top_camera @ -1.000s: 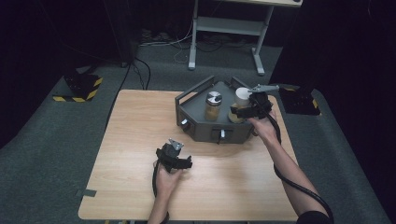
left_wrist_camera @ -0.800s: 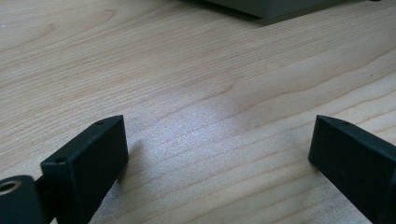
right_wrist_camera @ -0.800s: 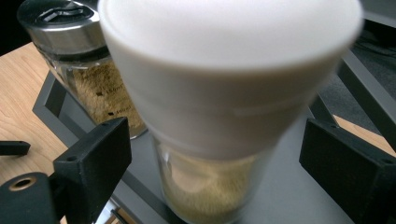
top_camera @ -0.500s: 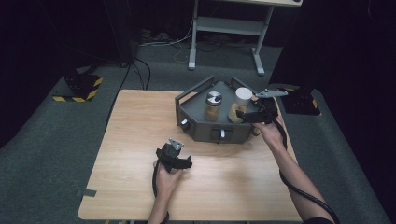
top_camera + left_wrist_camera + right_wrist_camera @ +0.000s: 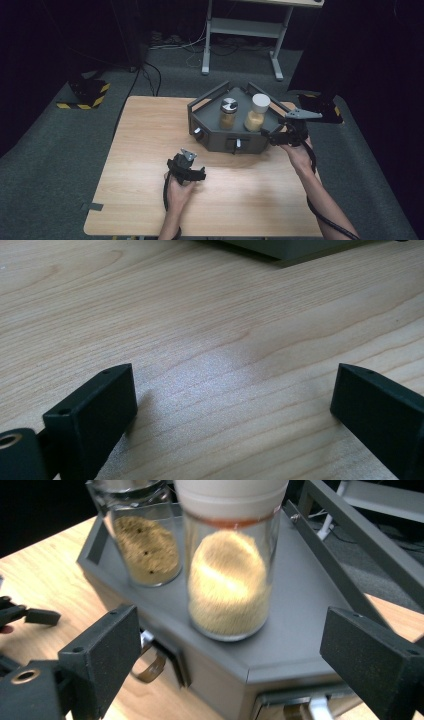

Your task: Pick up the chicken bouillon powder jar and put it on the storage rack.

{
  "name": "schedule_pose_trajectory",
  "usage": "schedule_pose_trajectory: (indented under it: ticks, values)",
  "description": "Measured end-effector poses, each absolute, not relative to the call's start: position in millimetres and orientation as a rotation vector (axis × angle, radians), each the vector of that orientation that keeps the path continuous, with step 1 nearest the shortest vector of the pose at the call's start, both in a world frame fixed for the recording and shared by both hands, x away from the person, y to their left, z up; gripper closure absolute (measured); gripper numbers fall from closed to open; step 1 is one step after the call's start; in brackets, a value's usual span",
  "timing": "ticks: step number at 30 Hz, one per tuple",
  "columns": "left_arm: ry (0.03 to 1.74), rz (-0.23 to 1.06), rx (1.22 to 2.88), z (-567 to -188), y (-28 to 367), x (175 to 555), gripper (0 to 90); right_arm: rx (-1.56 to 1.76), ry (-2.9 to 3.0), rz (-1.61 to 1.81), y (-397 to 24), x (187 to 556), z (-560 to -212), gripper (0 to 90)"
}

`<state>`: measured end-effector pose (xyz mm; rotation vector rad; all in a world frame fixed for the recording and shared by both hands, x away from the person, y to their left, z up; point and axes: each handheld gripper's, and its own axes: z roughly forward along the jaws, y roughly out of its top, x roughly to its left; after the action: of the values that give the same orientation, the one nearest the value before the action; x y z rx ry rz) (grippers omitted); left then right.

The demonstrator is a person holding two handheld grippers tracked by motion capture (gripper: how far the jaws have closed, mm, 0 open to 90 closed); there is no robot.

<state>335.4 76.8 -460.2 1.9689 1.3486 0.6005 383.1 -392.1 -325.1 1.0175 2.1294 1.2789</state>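
A grey angular rack (image 5: 215,142) stands at the table's far right. Two glass jars of yellow-brown powder stand upright on it: a silver-lidded jar (image 5: 228,112) (image 5: 145,545) and, to its right, a white-lidded jar (image 5: 257,112) (image 5: 230,580). My right gripper (image 5: 275,136) (image 5: 232,625) is open at the rack's right front corner. It faces the white-lidded jar from a short way off and its jaws touch nothing. My left gripper (image 5: 194,174) (image 5: 235,380) rests low over the bare wooden table (image 5: 200,315), open and empty.
The rack's front faces (image 5: 210,680) carry small metal drawer handles (image 5: 237,145). In the left gripper view the rack's edge (image 5: 290,247) lies far ahead. A white metal stand (image 5: 245,30) and cables lie on the floor beyond the table. A hazard-striped block (image 5: 87,95) sits on the floor at left.
My right gripper has drawn back from the white-lidded jar, moving right, nearer to the person and a little lower. The jar stays on the rack. The left gripper has not moved.
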Motion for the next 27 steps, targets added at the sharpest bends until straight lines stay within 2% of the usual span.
schedule_pose_trajectory:
  ticks: [14,27]
  values:
    - [1.350,0.602,1.969,-460,76,335,4.5,0.969,2.147,1.341,-411,342,-361,10.5]
    - [1.350,0.604,1.970,-460,76,335,4.4,0.946,2.193,1.339,-403,331,-405,11.6]
